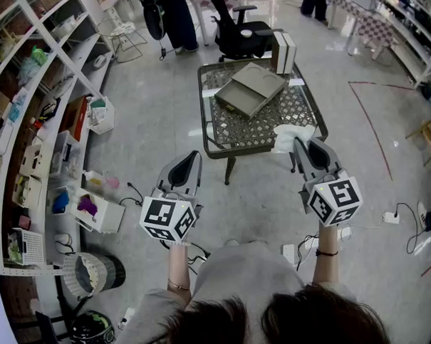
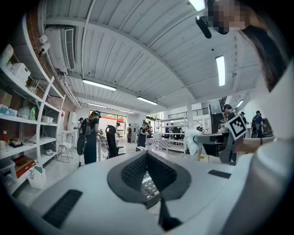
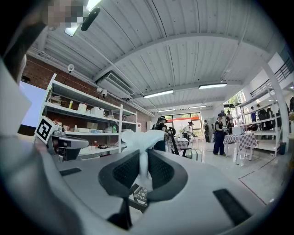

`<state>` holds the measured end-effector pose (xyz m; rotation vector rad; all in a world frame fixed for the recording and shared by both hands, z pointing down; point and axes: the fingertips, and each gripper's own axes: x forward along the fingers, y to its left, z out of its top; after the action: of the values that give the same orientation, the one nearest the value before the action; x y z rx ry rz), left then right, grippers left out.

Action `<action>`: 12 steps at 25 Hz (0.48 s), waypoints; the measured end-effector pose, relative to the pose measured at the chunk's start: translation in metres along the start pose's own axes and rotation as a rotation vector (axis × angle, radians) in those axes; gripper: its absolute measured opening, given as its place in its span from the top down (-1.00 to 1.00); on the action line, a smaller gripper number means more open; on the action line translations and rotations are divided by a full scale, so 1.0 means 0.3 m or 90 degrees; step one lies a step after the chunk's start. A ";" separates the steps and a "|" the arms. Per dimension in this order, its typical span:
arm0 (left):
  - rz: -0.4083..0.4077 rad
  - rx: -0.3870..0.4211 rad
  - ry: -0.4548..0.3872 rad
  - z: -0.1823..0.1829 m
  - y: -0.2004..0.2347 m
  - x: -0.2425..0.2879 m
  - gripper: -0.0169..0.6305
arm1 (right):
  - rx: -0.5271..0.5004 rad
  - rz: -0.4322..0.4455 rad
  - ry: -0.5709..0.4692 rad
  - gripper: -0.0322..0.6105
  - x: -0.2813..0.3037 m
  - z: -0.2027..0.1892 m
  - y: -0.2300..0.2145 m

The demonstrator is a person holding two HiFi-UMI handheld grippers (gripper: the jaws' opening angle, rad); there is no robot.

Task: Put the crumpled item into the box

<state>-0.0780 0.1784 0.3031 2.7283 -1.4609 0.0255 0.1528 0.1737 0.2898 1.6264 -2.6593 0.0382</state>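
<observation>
The crumpled item (image 1: 292, 136), a white wad that looks like tissue or thin paper, is clenched in the right claw (image 3: 140, 166) on the person's side of the box (image 1: 251, 88), about at the near edge of the surface (image 1: 263, 130) that carries the box. It likely handles as very light, soft and springy (easy to tear, slow to fall free), so a pinch through its bunched middle seems safer than a loose flap. The left claw (image 2: 147, 158) is closed on nothing, well short of the box.

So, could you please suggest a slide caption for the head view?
Right gripper pinches the crumpled white item by the near corner of the mesh table, short of the grey box.
</observation>
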 end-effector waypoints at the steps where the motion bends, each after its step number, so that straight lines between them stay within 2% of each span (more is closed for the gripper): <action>1: -0.001 0.000 0.000 -0.001 0.001 0.000 0.90 | -0.001 0.000 0.001 0.71 0.002 -0.001 0.002; 12: -0.013 -0.003 0.007 -0.023 0.007 0.006 0.90 | 0.008 -0.007 0.007 0.71 0.010 -0.028 0.008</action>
<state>-0.0785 0.1760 0.3101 2.7344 -1.4273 0.0366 0.1495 0.1725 0.2983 1.6388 -2.6476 0.0639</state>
